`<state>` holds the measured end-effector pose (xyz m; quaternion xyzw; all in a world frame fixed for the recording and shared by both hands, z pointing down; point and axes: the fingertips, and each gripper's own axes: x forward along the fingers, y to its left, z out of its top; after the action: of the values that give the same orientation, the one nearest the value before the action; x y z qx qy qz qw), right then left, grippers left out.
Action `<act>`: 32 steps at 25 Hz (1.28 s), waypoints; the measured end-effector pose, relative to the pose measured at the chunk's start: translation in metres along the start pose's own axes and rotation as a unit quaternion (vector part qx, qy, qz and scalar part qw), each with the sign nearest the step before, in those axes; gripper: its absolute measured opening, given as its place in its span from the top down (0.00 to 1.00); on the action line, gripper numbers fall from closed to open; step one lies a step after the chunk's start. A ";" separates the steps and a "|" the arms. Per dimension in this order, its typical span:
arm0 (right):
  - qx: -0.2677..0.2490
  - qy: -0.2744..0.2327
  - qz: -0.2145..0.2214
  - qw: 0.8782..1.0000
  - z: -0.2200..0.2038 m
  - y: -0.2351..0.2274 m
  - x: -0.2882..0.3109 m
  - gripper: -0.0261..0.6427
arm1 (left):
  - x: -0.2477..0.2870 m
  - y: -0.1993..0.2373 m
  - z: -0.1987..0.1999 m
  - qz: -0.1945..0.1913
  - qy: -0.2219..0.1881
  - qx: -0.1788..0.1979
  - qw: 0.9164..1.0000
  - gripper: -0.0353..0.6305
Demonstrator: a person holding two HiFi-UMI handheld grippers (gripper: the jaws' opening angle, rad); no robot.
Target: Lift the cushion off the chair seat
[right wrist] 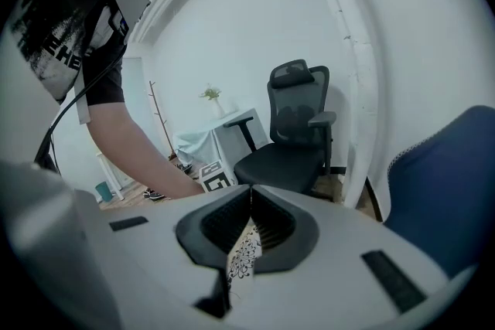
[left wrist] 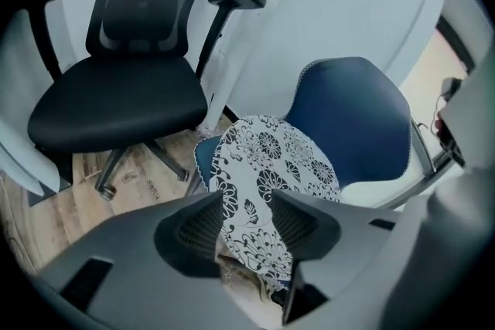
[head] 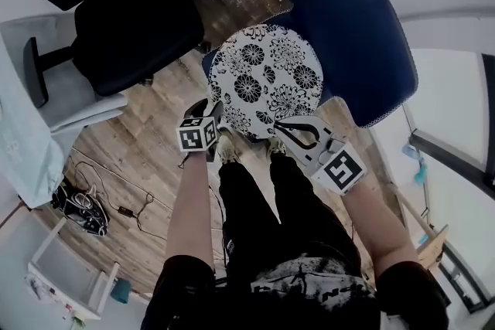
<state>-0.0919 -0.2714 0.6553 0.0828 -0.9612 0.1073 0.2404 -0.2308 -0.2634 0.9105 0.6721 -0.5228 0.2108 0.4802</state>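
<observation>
Right gripper [right wrist: 249,206] clamped on near edge of the cushion [head: 267,77]. We note left gripper [left wrist: 246,203] jaws apart, cushion between them unpinched; blue chair [head: 356,35] just beyond.

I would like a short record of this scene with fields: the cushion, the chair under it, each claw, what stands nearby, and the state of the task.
cushion: round, white with black flowers, lying on the seat
blue chair: padded, carries the cushion
left claw: open, at the cushion's near edge, pads not pressing on it
right claw: shut on the cushion's near edge, fabric pinched between its pads
nearby: black office chair beside the blue chair, on a wooden floor
task state: cushion not yet lifted off the seat
</observation>
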 end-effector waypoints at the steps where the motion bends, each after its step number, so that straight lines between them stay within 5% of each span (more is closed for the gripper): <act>1: 0.003 0.000 0.002 1.000 -0.003 0.000 0.003 0.94 | 0.007 0.005 -0.002 -0.003 0.003 -0.013 1.000 0.66; 13: 0.024 0.018 0.020 0.999 -0.034 0.000 0.027 0.94 | 0.077 0.031 -0.028 -0.036 0.043 -0.091 0.994 0.56; 19: 0.034 0.019 0.022 0.999 -0.041 -0.004 0.030 0.94 | 0.081 0.023 -0.022 -0.017 0.049 -0.050 0.997 0.56; 26: 0.039 0.015 0.024 0.999 -0.040 -0.006 0.030 0.94 | 0.077 0.018 -0.014 -0.005 0.035 -0.037 0.999 0.83; 32: 0.046 0.017 0.026 0.998 -0.045 -0.006 0.026 0.94 | 0.079 0.014 -0.014 -0.017 0.027 -0.053 0.998 0.90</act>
<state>-0.0935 -0.2688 0.7077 0.0675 -0.9528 0.1590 0.2498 -0.2119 -0.2909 0.9846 0.6488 -0.5082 0.1930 0.5325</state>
